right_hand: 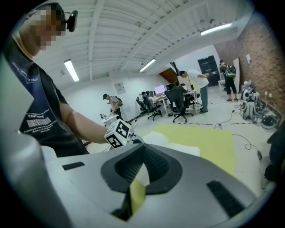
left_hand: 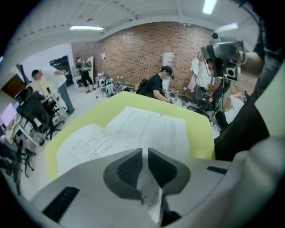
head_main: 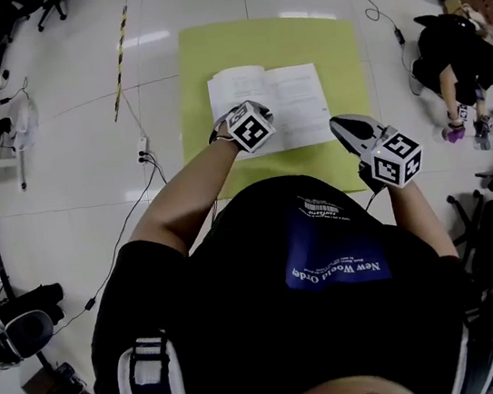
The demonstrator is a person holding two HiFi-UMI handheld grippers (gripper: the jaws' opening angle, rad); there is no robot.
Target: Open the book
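Book spot: book (head_main: 274, 105) lies open and face up on a yellow-green mat (head_main: 206, 51) on the pale tiled floor (head_main: 84, 151), right in front of me
Left jaws: my left gripper (head_main: 248, 130) sits at the book's near edge, and its own view shows the jaws nearly together, pinching one printed page (left_hand: 149, 187) that curls up between the pads
Right jaws: my right gripper (head_main: 338, 124) hangs just off the book's near right corner, over the mat; its tips meet on nothing, and only mat and white paper show through the gap behind them
Head view only: whole layout at once, both grippers and the full spread, plus a person (head_main: 454, 50) crouching off to the right
Left gripper view only: the actual pinch on the page, and a brick wall (left_hand: 142, 49) far behind the mat
Right gripper view only: my left gripper's marker cube (right_hand: 116, 133) from the side with my forearm (right_hand: 84, 124) behind it, and desks with office chairs (right_hand: 178, 104) way back
Book direction: spine runs away from me, so the long axis of the open spread goes left to right across the mat
Materials: thin white paper with dense dark print, flat matte mat, glossy floor tiles, smooth grey plastic jaws with dark ribbed pads, cube faces in black and white squares
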